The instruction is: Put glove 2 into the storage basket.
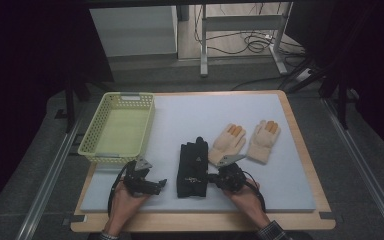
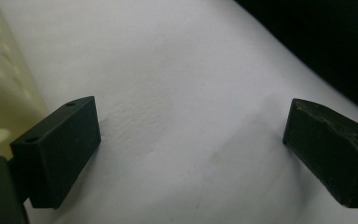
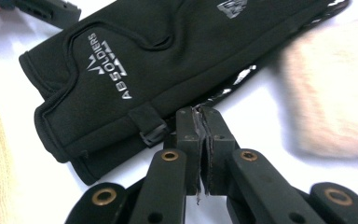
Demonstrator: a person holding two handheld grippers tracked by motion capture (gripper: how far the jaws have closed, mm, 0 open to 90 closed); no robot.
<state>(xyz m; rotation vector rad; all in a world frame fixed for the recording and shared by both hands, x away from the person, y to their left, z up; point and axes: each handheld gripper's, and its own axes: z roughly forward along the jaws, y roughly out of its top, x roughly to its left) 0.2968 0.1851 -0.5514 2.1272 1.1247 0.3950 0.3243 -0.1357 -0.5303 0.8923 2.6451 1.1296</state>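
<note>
- Basket: pale yellow, perforated, on the table's left rear part, over the left edge of the grey mat. Nothing seen inside it. In the left gripper view its wall appears at the left edge.
- Left gripper: held in the left hand near the front edge, just in front of the basket, pointing right toward the black gloves. Jaws wide apart with only bare mat between them; nothing gripped.
- Black gloves: stacked flat at the mat's centre front, between the two grippers, cuffs toward the person. In the right gripper view the top glove carries the lettering "ABSOLDIERS" and a small strap tab at the cuff.
- Right gripper: held in the right hand, tip at the right edge of the black gloves. In its own view the right gripper has its jaws pressed together, touching the gloves' edge; whether fabric is pinched between them cannot be told.
- Cream gloves: a pair, lying flat side by side right of the black gloves, orange-tipped fingers pointing away from the person. One appears blurred in the right gripper view.
</note>
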